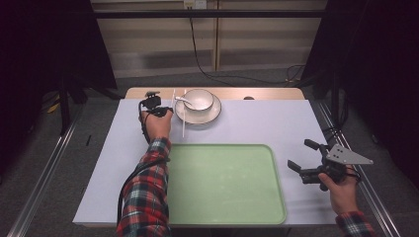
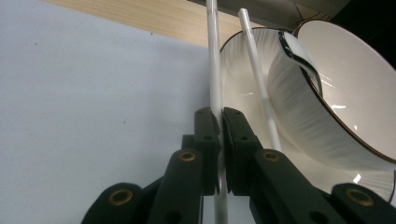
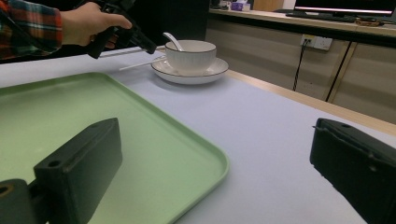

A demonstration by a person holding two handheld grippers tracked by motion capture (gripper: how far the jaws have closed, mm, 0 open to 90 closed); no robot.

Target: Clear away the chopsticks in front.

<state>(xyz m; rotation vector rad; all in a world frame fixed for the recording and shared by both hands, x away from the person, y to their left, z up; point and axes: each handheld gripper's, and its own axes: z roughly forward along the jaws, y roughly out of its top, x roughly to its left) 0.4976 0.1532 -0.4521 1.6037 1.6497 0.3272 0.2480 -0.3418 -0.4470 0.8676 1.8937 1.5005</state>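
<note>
My left gripper is shut on a thin white chopstick, gripped near its middle just left of the plate. A second white chopstick lies beside it with one end against the white plate. A white bowl stands on that plate with a spoon in it. My right gripper is open, with nothing between its jaws, at the tray's right edge.
A light green tray with a raised rim lies in the middle front of the white table sheet. A wooden strip runs along the far table edge. Cables lie on the floor behind.
</note>
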